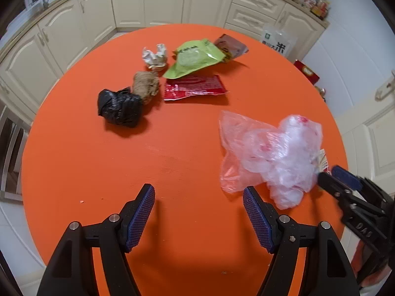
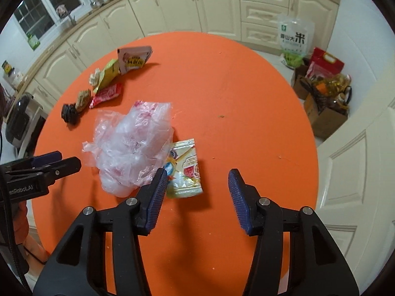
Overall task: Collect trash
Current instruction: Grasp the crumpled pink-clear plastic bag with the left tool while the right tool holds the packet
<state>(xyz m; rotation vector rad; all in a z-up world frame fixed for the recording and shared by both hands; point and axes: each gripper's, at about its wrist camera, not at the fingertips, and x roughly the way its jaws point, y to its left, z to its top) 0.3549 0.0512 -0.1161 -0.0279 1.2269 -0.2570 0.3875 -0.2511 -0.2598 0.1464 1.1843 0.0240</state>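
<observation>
On the round orange table (image 1: 81, 162) lies a crumpled clear-pink plastic bag (image 1: 271, 153) (image 2: 133, 148). Beyond it sit a black bag wad (image 1: 119, 108), a brown paper ball (image 1: 145, 86), white crumpled paper (image 1: 155, 56), a green packet (image 1: 195, 58), a red wrapper (image 1: 195, 87) and a brown snack pouch (image 1: 230, 46). My left gripper (image 1: 198, 192) hangs open over bare table, its right finger beside the plastic bag. My right gripper (image 2: 197, 172) is open; a white-yellow snack wrapper (image 2: 184, 170) lies flat by its left finger, with no pad pressing on it.
Cream cabinets (image 2: 217, 7) curve round behind the table. On the floor to the right stand a rice bag (image 2: 293, 37), a red box (image 2: 325, 61) and cardboard boxes of groceries (image 2: 325, 113). A white door (image 2: 358, 160) is close on the right.
</observation>
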